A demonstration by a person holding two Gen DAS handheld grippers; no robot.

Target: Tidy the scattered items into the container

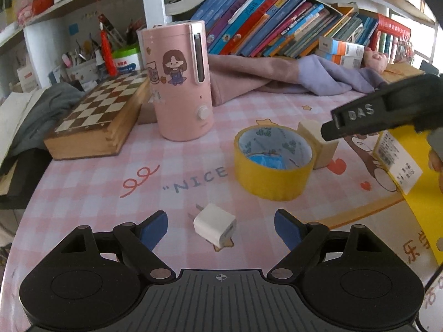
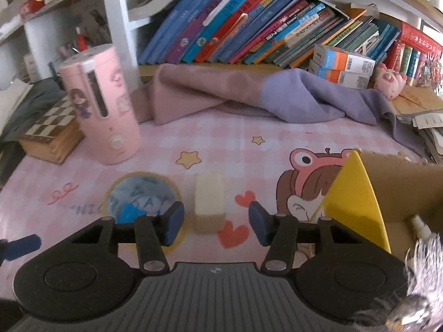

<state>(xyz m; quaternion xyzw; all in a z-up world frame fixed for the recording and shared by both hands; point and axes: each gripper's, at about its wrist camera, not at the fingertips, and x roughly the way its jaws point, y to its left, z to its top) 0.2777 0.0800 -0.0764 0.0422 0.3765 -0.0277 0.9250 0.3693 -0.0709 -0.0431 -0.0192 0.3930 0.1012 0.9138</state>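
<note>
A white plug charger (image 1: 214, 227) lies on the pink checked tablecloth between the fingers of my open left gripper (image 1: 221, 228). A yellow tape roll (image 1: 272, 163) stands beyond it, also in the right wrist view (image 2: 141, 196). A cream block (image 1: 318, 142) sits behind the roll; in the right wrist view the cream block (image 2: 209, 202) lies just ahead of my open, empty right gripper (image 2: 216, 220). The yellow cardboard box (image 2: 357, 202) stands at the right, with a white bottle (image 2: 420, 227) inside. The right gripper's body (image 1: 387, 108) hangs over the box (image 1: 415, 179) in the left wrist view.
A pink cylinder appliance (image 1: 180, 83) and a wooden chessboard box (image 1: 94, 116) stand at the back left. A pink and purple cloth (image 2: 249, 96) lies along the bookshelf (image 2: 249, 22). A plush toy (image 2: 387, 80) and papers sit at the back right.
</note>
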